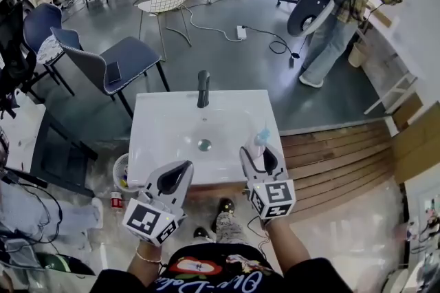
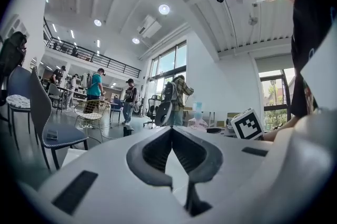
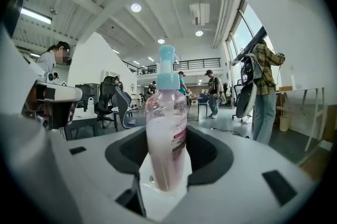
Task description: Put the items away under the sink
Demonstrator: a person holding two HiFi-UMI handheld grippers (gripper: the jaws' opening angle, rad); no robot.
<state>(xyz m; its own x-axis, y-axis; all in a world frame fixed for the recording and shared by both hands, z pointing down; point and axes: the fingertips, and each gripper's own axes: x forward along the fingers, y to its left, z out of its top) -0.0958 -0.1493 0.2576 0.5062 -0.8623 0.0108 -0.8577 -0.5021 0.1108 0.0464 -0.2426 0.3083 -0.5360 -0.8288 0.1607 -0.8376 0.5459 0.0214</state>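
Right gripper (image 1: 259, 155) clamped on upright pink pump bottle (image 3: 166, 133), over the 4 o'clock rim of the sink (image 1: 155, 140). Left gripper (image 1: 185, 165) at 7 o'clock, jaws together, empty.

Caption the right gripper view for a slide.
Right claw clamps an upright pink pump bottle over the white sink, open office behind.

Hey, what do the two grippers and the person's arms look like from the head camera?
The left gripper and right gripper are both white moulded shells with dark grey ribbed tongs. Each carries a cube covered in black-and-white square markers. The person wears a black printed top and a bracelet on the left wrist.
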